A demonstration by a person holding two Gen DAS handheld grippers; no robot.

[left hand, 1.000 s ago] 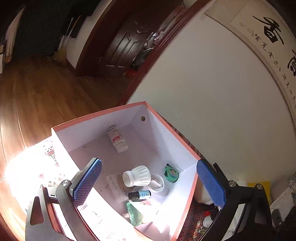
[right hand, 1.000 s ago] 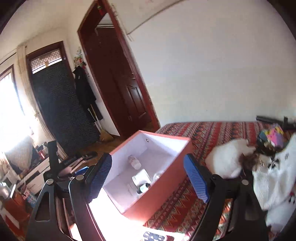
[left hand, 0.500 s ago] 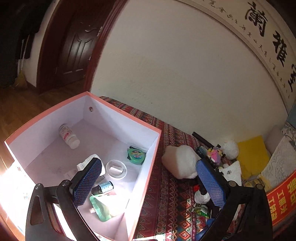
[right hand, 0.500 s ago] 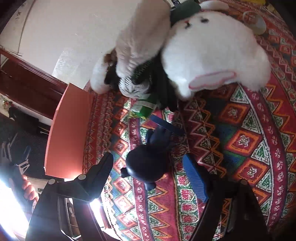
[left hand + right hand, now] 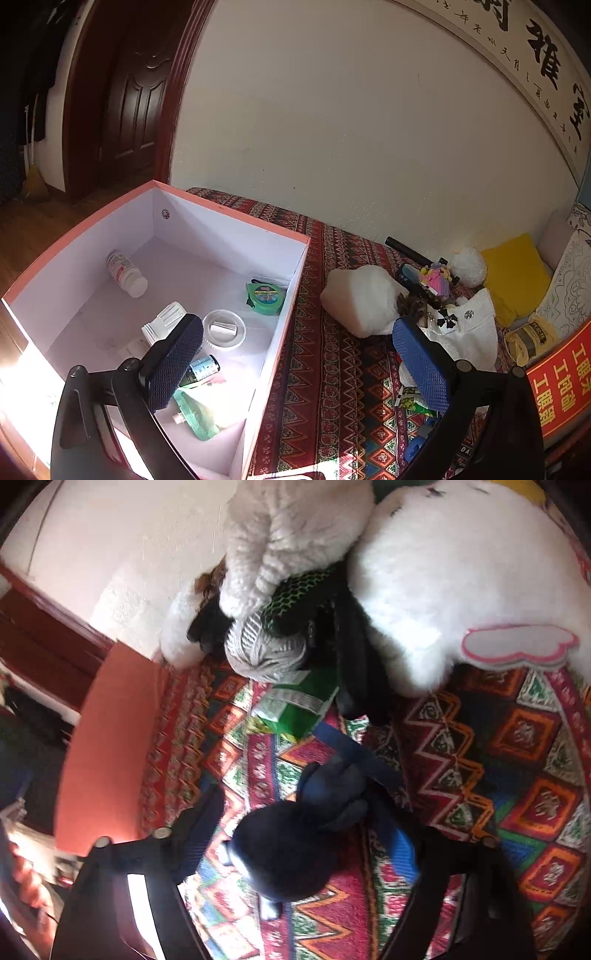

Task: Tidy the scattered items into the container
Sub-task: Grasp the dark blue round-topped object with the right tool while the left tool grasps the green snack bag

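The left gripper is seen spread wide with nothing between its pads, hung over the right-hand wall of the open container, a salmon-edged box with white inner walls. One finger is placed at 9 o'clock over the box floor, the other at 3 o'clock over the patterned cloth. Inside the box a pill bottle is laid on its side at 10 o'clock near the far-left wall, a green tape measure is tucked against the right wall, and a round white lid is set beside it; bare floor is left along the far wall. A strip of uncovered cloth is left between the box's right edge and the white plush at 2 o'clock.

In the right wrist view, the right gripper is held spread around a dark blue soft toy lying on the cloth, its jaws opening, the pads not seen to press on the toy. A green packet is lodged at 12 o'clock just beyond the toy, under the edge of a large white plush animal. The box's outer wall is seen at 9 o'clock, a band of cloth being left between it and the toy.
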